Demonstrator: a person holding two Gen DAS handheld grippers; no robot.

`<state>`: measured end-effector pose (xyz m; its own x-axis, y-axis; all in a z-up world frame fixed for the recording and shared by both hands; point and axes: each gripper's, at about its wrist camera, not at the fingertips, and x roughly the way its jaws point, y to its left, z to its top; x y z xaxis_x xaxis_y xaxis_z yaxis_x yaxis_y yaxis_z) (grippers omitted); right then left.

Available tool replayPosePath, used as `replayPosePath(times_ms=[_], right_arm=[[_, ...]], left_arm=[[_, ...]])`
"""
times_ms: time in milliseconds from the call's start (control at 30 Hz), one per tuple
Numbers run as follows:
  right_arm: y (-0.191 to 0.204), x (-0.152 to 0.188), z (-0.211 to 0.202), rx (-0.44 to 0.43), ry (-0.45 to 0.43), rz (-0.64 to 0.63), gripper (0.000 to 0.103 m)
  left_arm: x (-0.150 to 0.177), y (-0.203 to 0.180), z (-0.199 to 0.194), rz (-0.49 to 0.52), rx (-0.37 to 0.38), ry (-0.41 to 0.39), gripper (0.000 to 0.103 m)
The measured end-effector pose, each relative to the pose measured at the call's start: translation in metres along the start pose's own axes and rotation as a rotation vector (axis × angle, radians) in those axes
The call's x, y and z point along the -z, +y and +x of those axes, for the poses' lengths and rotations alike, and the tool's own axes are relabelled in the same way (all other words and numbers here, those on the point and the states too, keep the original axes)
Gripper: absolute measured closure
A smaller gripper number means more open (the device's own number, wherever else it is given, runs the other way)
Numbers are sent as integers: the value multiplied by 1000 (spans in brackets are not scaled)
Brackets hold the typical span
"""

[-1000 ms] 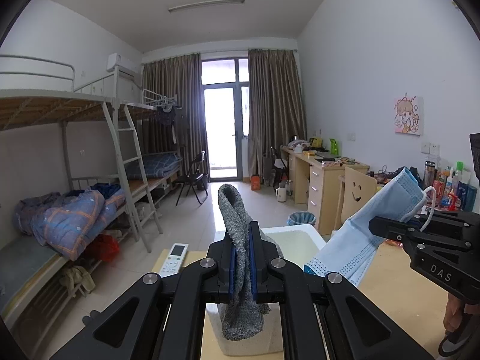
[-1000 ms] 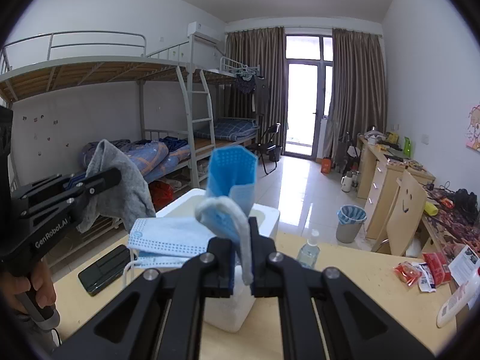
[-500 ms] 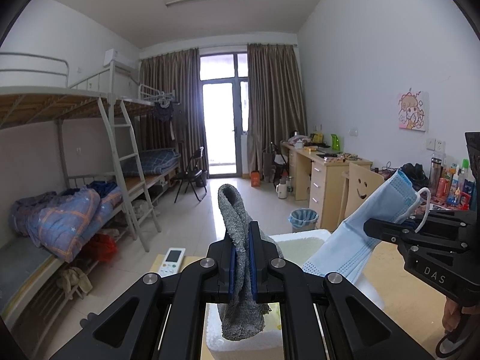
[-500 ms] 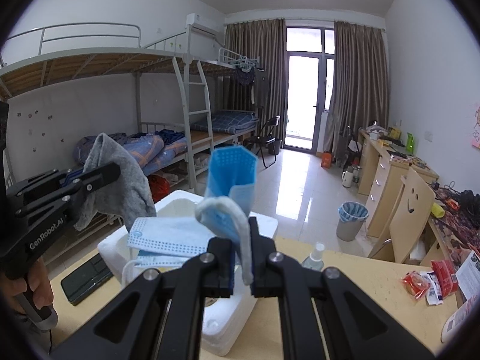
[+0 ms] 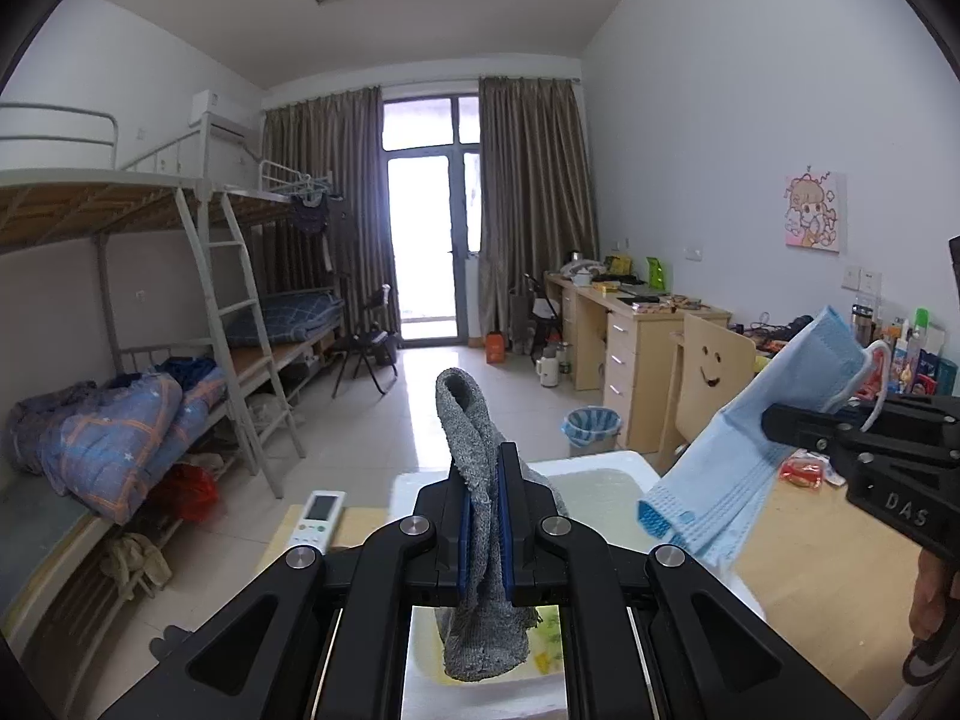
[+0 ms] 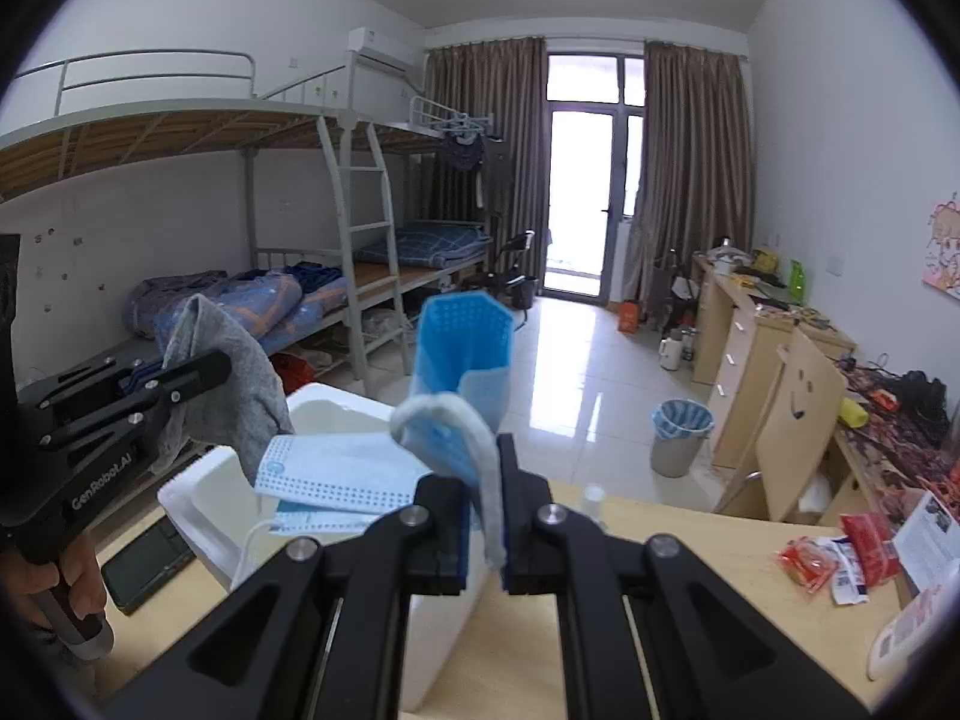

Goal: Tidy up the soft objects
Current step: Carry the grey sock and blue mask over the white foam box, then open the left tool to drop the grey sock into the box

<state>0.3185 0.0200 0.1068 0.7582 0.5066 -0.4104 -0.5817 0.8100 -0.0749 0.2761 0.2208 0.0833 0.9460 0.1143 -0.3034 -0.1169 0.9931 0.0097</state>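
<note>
My left gripper (image 5: 483, 516) is shut on a grey sock (image 5: 474, 630), which hangs over the white foam box (image 5: 414, 483). It shows from the side in the right wrist view (image 6: 198, 372) with the sock (image 6: 246, 396) draped from it. My right gripper (image 6: 483, 510) is shut on blue face masks (image 6: 462, 360); more masks (image 6: 336, 474) hang to its left over the box (image 6: 210, 486). In the left wrist view the right gripper (image 5: 780, 420) holds the masks (image 5: 750, 450) above the box's right side.
A wooden table (image 6: 690, 600) carries the box, a black phone (image 6: 144, 558), a small clear bottle (image 6: 591, 495), red snack packets (image 6: 840, 546) and a white remote (image 5: 318, 519). Bunk beds stand on the left, desks and a chair on the right.
Both grippers have moved forward and lower over the foam box, still holding the sock and the masks. The masks now hang nearer the box opening.
</note>
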Motion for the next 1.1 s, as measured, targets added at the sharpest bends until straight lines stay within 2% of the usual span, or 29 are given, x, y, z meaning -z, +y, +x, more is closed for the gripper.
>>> replayPosePath(times_ms=[333,467,967,1067,1100], right_arm=[[-19,0,-13,72,-11,45,94],[-21,1,-14,72,-13,50,94],[-23,7,-7,66,-11,48,94],[-24,7,-7,68,-12,49,94],[-24,8,-7,69,-12,50,94]], left_arm=[[2,-23,6,21,60,25,95],[3,-26,8,35,67,31,95],[4,-20,13,10,31,25,95],[5,-21,13,21,29,28,92],[5,-21,14,23,28,30,84]])
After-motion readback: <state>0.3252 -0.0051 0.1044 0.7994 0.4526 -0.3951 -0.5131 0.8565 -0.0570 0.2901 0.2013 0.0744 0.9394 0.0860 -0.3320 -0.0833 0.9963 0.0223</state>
